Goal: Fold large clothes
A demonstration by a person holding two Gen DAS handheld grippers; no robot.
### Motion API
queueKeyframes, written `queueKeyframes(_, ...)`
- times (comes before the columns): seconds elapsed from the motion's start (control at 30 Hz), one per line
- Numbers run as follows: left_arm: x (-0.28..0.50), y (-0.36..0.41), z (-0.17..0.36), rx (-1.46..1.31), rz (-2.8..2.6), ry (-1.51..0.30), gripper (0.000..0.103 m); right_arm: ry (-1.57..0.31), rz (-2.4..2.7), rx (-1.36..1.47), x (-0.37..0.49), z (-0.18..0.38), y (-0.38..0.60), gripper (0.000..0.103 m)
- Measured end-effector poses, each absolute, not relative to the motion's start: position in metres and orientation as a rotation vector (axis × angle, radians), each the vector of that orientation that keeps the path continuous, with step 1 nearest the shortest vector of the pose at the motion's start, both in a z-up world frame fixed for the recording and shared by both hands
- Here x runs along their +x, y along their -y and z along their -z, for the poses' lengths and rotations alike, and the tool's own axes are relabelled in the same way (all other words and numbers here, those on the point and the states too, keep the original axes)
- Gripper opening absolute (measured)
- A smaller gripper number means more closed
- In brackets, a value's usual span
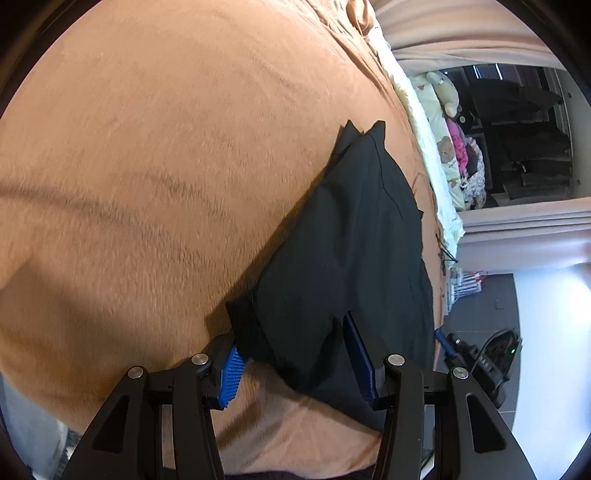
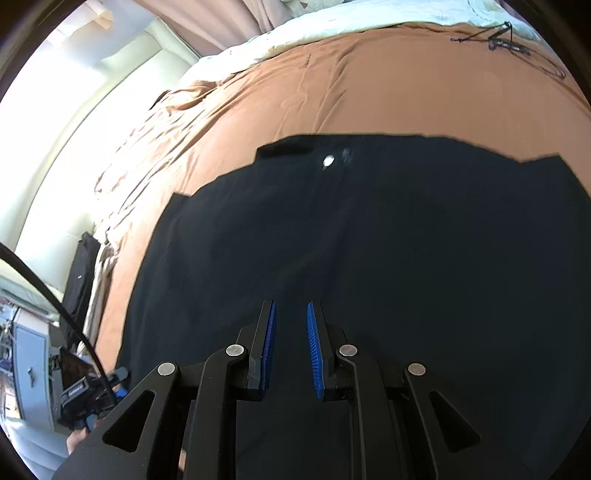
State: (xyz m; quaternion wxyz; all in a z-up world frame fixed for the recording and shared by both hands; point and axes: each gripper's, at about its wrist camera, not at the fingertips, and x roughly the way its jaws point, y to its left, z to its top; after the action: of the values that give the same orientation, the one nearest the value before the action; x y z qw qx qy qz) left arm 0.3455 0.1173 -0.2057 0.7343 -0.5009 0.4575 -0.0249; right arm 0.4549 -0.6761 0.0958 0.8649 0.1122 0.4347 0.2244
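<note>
Where black trousers [image 2: 351, 240] lie, orange bedspread [image 1: 166, 166] (wrinkled); curtains [image 2: 229, 22], perhaps

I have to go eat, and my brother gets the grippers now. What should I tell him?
Left gripper: open, with a corner of the black pants lying loose between its pads.
Right gripper: nearly closed, low over the pants. It is too dark to tell whether cloth is pinched.
Pants: spread on the brown bed cover, with the button at the far edge.
Done: the pants are laid out, and layers overlap at the far end, so there is probably one fold.
Left: likely check the right grip, fold again and smooth.
</note>
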Motion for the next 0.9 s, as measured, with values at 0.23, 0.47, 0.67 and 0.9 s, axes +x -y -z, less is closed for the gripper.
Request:
queueKeyframes(0.23, 0.35, -0.115, 0.208, -1.156, 0.055, -0.989, 0.06, -0.913, -0.511, 0.273, 0.411, -0.09, 0.692, 0.013)
queueKeyframes(0.47, 0.357, -0.113, 0.211, -1.163, 0.023, -0.983, 0.059, -0.932, -0.516, 0.315, 0.378, -0.072, 0.706, 0.013)
queueKeyframes(0.67, 0.353, -0.117, 0.208, -1.149, 0.005, -0.943, 0.024, -0.912, -0.526, 0.274, 0.357, -0.062, 0.695, 0.013)
queueKeyframes(0.9, 0.355, -0.107, 0.172, -1.08, 0.08, -0.876, 0.012, -0.881, -0.526, 0.226, 0.342, -0.052, 0.681, 0.013)
